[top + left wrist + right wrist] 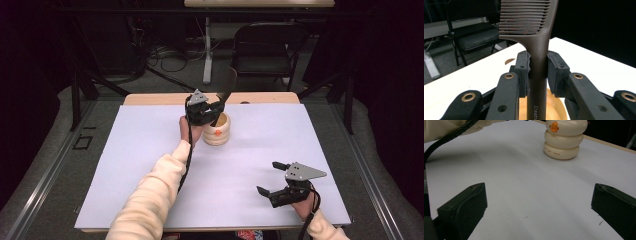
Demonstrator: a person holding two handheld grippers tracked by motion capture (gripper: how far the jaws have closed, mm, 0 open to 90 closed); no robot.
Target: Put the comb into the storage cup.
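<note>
Brown comb over the cream holder: seating it straight

Brown plastic comb sits clamped in my left gripper, pads pinching the handle just below the teeth, teeth end up. From the high view the comb stands nearly upright with a slight lean toward the far right, its lower end at or just inside the mouth of the cream ringed holder, which stands on the white sheet near the far middle of the table. How deep the handle sits in the holder I cannot tell; the gripper body covers the rim.

My reading: the step in hand is dropping the comb into the holder.

Notes to self for doing it well:
- keep the handle over the middle of the opening, seen below the jaws in the left gripper view, so it does not catch the rim
- lower straight down, no sideways drag; the holder looks light and could tip or slide
- let go only once the handle end rests on the bottom, then part the pads slowly and lift clear of the teeth

Right gripper rests low at the near right, jaws wide apart with nothing between them, well apart from the holder. If the holder shifts I can bring it over to steady the side
</note>
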